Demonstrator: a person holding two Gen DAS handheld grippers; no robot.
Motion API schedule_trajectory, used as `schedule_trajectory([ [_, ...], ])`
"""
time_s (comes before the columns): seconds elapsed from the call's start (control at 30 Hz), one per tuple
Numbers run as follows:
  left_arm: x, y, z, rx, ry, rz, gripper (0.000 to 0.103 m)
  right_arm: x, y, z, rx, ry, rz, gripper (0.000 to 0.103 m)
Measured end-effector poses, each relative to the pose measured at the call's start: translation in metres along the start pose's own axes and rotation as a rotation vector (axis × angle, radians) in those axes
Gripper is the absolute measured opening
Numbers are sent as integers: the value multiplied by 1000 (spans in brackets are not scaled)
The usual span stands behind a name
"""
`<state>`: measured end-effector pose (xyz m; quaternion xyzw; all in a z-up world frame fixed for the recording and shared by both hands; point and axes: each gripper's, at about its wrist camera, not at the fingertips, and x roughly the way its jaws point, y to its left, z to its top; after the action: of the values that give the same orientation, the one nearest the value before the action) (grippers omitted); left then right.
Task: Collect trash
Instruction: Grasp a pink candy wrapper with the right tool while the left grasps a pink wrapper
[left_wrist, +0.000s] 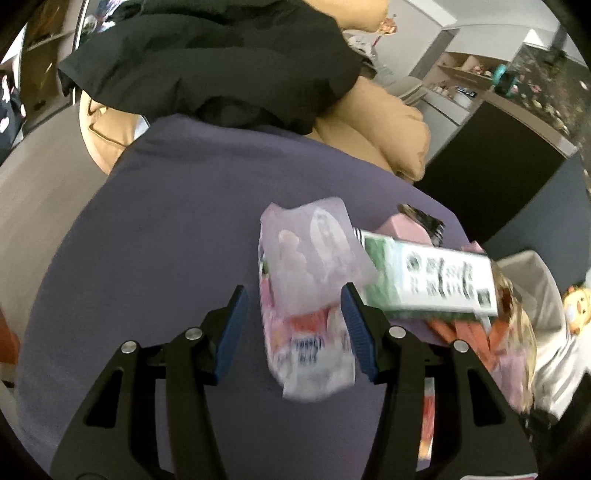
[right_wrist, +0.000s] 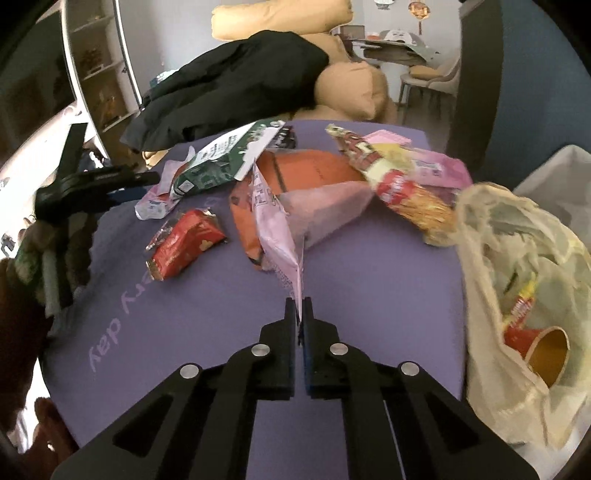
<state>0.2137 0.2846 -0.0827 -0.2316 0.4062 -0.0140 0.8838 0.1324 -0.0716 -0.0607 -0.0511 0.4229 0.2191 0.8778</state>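
In the right wrist view my right gripper (right_wrist: 300, 310) is shut on the lower corner of a pale pink wrapper (right_wrist: 280, 236), which rises from the jaws toward the litter pile. The pile on the purple cloth (right_wrist: 369, 277) holds an orange packet (right_wrist: 306, 171), a green-and-white packet (right_wrist: 221, 162), a red snack pack (right_wrist: 184, 243) and a red-and-yellow wrapper (right_wrist: 402, 184). In the left wrist view my left gripper (left_wrist: 293, 291) stands open over a blurred pink-and-white wrapper (left_wrist: 306, 332). Its left pad is clear of the wrapper. A green-and-white carton (left_wrist: 428, 280) lies just right of the right finger.
A translucent trash bag (right_wrist: 517, 266) with a red cup (right_wrist: 535, 343) inside sits at the right edge of the cloth. A black garment (right_wrist: 229, 88) and tan cushions (right_wrist: 354, 88) lie behind the pile. The left gripper's black body (right_wrist: 92, 181) shows at far left.
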Motion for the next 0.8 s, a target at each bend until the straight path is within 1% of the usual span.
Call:
schedule_trajectory([
  [0.07,10,-2,10,-9,-1,5,50,-5,-3,-4,-4,-4,-9,6],
  [0.17,19,-5,21,10,-22,38,48,-10,-6,-8,-1,-13,-4,6],
  [0.2,22,-5,24,16,-21,47,36,-12,-8,-9,2,-17,-3,6],
  [0.23,24,-6,25,21,-18,55,28,-13,-9,-9,5,-20,-1,6],
  [0.27,24,-7,26,33,-17,70,14,-12,-8,-9,6,-21,1,6],
  [0.3,23,-7,26,43,-22,75,10,-12,-9,-10,10,-22,6,6],
  [0.47,-10,-18,13,95,-71,8,5,-9,-8,-12,24,-17,37,6],
  [0.53,-23,-23,6,103,-69,-24,4,-9,-6,-13,26,-20,47,6],
  [0.7,-59,-38,-14,120,-73,-133,4,-11,-2,-14,30,-24,53,6],
  [0.73,-66,-41,-18,117,-69,-168,4,-12,-2,-14,29,-24,52,6],
  [0.8,-72,-46,-25,113,-47,-212,4,-12,-2,-14,28,-18,62,6],
])
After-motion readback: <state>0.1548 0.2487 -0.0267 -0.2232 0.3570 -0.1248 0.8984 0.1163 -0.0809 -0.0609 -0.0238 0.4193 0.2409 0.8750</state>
